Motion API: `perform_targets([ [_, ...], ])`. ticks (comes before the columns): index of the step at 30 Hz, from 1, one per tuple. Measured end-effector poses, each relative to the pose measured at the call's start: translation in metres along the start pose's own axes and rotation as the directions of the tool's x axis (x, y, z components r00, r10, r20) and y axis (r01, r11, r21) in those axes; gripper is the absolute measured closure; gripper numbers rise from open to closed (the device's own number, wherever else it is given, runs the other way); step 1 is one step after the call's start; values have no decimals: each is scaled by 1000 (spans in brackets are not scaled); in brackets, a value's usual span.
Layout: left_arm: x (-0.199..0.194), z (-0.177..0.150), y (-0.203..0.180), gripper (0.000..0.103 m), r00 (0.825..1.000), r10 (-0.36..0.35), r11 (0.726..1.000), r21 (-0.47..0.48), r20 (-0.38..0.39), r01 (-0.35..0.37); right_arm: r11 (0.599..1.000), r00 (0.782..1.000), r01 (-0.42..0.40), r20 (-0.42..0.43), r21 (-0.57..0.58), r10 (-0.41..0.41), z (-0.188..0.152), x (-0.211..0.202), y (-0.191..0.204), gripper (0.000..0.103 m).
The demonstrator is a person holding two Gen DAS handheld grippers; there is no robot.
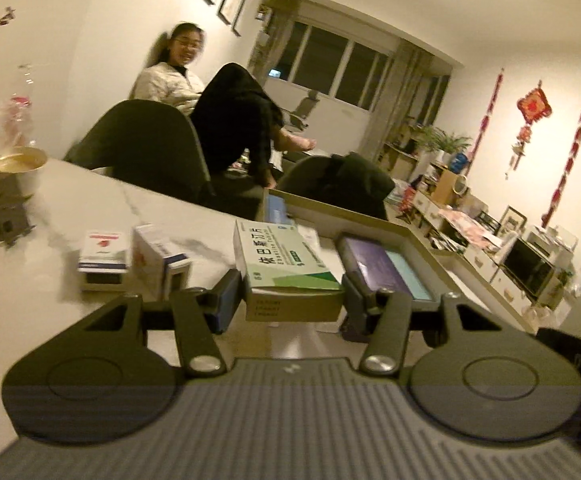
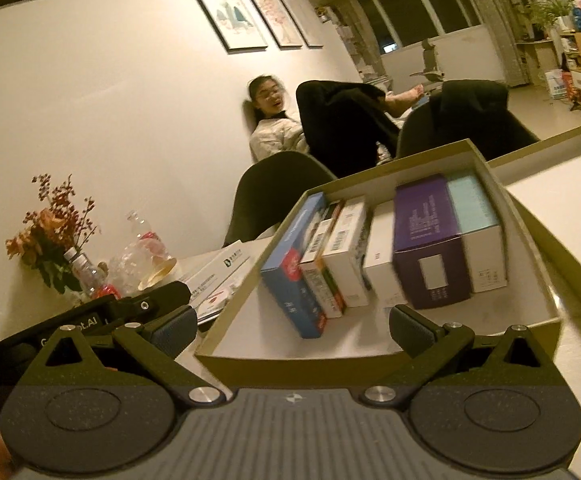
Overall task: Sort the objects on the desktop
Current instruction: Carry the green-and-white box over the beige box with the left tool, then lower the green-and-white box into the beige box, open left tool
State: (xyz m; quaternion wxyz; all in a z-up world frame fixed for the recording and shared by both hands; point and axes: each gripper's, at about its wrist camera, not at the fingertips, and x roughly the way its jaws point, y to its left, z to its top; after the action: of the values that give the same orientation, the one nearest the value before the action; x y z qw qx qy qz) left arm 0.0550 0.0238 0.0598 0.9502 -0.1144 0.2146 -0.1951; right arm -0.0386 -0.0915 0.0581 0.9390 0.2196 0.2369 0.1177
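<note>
Currently my left gripper (image 1: pixel 293 298) clamps the green-white medicine box (image 1: pixel 290 270), lifted just short of the storage box (image 2: pixel 374 350); right gripper (image 2: pixel 292 326) gapes, holding nothing. Risk: narrow end grip, so tilting could slip it before the 1 free slot

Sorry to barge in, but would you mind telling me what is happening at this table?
Someone is sorting small boxes into a cardboard tray. The left tool grips a green-and-white medicine box, held off the table. The right tool is open and empty before the tray, where several boxes already stand on edge.
</note>
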Motion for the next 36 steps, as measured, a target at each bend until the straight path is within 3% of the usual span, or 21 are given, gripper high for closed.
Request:
perform_targets([
  [20,71,10,-62,50,989,-81,993,74,-123,90,987,994,80,59,142,-89,22,-22,-59,1],
  [23,84,16,-69,50,983,-96,992,60,-156,107,985,994,66,71,160,-79,26,-27,-66,1],
  [36,139,22,-106,50,956,-124,986,73,-267,148,968,983,141,85,209,-161,36,-44,-99,1],
])
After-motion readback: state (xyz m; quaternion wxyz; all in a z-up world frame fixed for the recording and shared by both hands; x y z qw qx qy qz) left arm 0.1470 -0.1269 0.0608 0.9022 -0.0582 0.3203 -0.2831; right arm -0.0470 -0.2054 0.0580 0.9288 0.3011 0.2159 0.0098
